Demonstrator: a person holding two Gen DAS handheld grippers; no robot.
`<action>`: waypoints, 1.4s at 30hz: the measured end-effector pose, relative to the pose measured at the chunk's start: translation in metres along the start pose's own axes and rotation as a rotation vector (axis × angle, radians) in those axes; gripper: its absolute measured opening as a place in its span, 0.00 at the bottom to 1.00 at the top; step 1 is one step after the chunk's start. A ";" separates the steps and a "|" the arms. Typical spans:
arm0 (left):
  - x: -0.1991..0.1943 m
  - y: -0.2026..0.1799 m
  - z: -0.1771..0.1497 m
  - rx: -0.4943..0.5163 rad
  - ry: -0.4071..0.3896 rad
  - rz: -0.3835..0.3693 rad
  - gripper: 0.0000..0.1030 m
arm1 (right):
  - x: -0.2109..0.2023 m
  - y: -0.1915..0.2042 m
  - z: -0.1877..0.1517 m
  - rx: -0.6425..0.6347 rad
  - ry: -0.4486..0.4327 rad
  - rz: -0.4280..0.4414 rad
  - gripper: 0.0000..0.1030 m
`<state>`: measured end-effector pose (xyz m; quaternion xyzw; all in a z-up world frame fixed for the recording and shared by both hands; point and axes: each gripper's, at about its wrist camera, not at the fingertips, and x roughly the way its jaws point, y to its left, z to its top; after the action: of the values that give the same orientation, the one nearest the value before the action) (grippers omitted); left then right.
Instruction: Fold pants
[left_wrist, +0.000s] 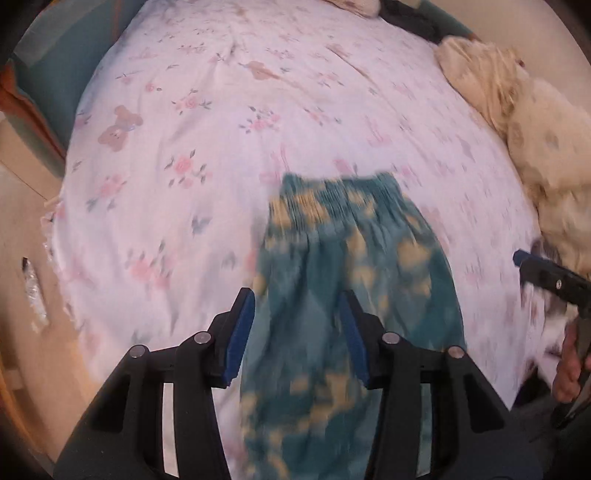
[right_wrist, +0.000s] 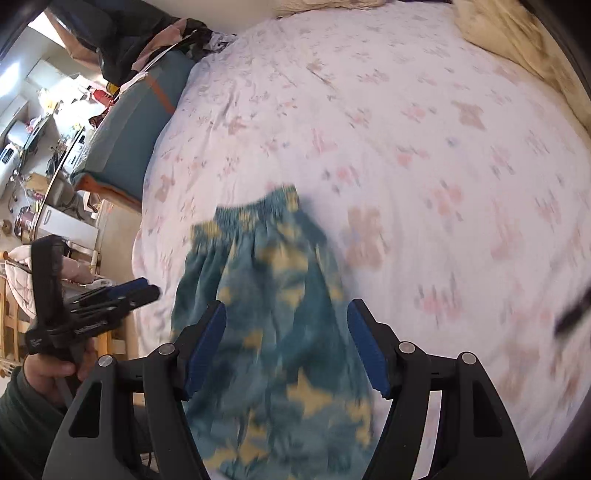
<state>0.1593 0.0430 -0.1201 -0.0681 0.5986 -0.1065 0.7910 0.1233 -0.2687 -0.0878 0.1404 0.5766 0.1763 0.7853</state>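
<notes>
Teal pants with yellow blotches (left_wrist: 343, 295) lie lengthwise on the bed, their elastic waistband at the far end; they also show in the right wrist view (right_wrist: 273, 317). My left gripper (left_wrist: 297, 332) is open above the pants' near part, its blue pads apart and empty. My right gripper (right_wrist: 288, 343) is open above the same cloth and holds nothing. The right gripper also shows at the right edge of the left wrist view (left_wrist: 546, 277). The left gripper shows at the left of the right wrist view (right_wrist: 110, 299). Both views are motion-blurred.
The bed has a white sheet with pink flowers and bears (left_wrist: 221, 147). A cream fluffy blanket (left_wrist: 535, 129) lies along the right side. A teal headboard cushion (right_wrist: 125, 125) and cluttered shelves (right_wrist: 40, 140) stand to the left.
</notes>
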 end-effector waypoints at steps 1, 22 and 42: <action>0.007 0.002 0.002 -0.014 -0.001 -0.022 0.41 | 0.006 0.000 0.005 -0.006 0.004 0.008 0.68; 0.036 -0.018 0.024 0.113 -0.024 -0.043 0.00 | 0.129 -0.014 0.062 -0.094 0.116 0.041 0.15; 0.059 -0.002 0.023 0.063 0.025 -0.065 0.14 | 0.105 -0.035 0.069 -0.009 0.108 0.091 0.31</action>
<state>0.1965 0.0257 -0.1683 -0.0613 0.6024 -0.1516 0.7813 0.2220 -0.2552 -0.1716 0.1533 0.6104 0.2218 0.7448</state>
